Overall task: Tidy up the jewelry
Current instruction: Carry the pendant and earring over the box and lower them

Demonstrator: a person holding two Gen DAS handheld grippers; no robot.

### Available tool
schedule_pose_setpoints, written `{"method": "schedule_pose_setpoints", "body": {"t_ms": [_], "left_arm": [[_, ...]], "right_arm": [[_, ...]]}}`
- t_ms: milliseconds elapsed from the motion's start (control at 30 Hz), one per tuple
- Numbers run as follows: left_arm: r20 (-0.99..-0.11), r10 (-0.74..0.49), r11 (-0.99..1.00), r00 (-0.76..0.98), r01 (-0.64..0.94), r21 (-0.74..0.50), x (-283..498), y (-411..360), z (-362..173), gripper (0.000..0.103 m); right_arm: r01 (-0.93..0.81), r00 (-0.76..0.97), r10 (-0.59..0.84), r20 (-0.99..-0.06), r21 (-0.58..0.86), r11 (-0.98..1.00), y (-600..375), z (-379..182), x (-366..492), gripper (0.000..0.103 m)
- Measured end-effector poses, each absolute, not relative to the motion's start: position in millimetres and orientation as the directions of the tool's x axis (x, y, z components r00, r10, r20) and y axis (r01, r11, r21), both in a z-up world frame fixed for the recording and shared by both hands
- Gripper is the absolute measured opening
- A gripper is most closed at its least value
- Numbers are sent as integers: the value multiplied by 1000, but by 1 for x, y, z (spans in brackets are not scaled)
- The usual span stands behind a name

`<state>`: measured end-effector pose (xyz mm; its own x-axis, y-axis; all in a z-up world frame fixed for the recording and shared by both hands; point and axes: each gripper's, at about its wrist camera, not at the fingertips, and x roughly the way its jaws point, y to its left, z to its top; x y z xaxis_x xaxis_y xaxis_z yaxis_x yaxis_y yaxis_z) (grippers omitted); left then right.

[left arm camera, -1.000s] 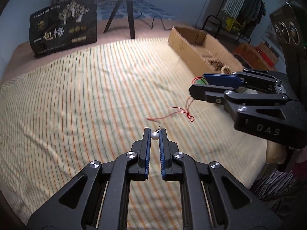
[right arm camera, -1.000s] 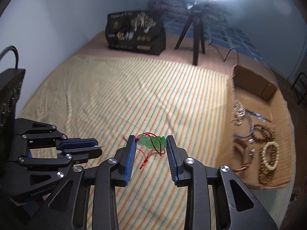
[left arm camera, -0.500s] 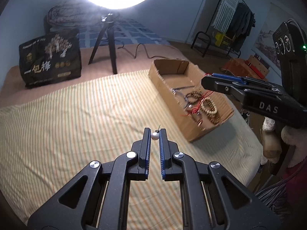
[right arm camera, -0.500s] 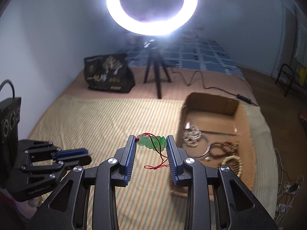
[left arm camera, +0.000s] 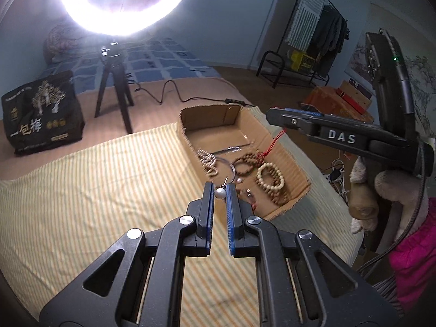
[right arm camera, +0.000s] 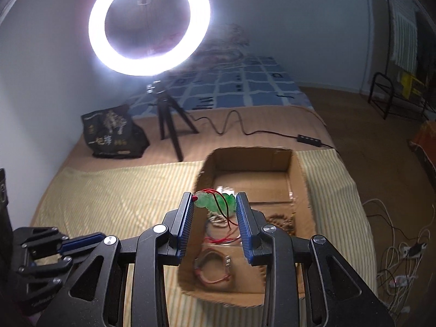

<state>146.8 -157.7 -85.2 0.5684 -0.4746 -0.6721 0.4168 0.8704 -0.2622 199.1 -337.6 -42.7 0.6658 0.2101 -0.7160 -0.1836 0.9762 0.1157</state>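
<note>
Black fingers with blue pads frame the left wrist view: the left gripper [left arm camera: 220,190] is nearly closed, pinching a small silver bead with a pin [left arm camera: 220,193] between its tips, held in the air over the near edge of the cardboard box [left arm camera: 297,185]. In the box lie a dark wooden bead bracelet [left arm camera: 246,164], a pale bead bracelet [left arm camera: 269,175] and a thin metal bangle [left arm camera: 231,167]. The box sits on a striped cloth [left arm camera: 109,190].

From the right wrist view, the right gripper [right arm camera: 215,201] stands partly open, clamped on a green pendant [right arm camera: 214,201] whose red cord [right arm camera: 227,234] dangles below. It hangs above the box, where a reddish bracelet [right arm camera: 214,269] rests. A ring light [right arm camera: 149,23] glows behind.
</note>
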Motion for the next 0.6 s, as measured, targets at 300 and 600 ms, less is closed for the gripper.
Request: {"method": "schedule_pose_setpoints", "body": {"t_ms": [300,600], "left_arm": [[-677,-477,865,561,435,-249,173,-187,-90,7],[-692,-478,861,541,445,-247,198,-209,-106,7]], "right_arm": [[-150,670,170,-723,92,984,-355,-46,221,30],[-121,660,139,-738,78,990,-371,-59,246,30]]}}
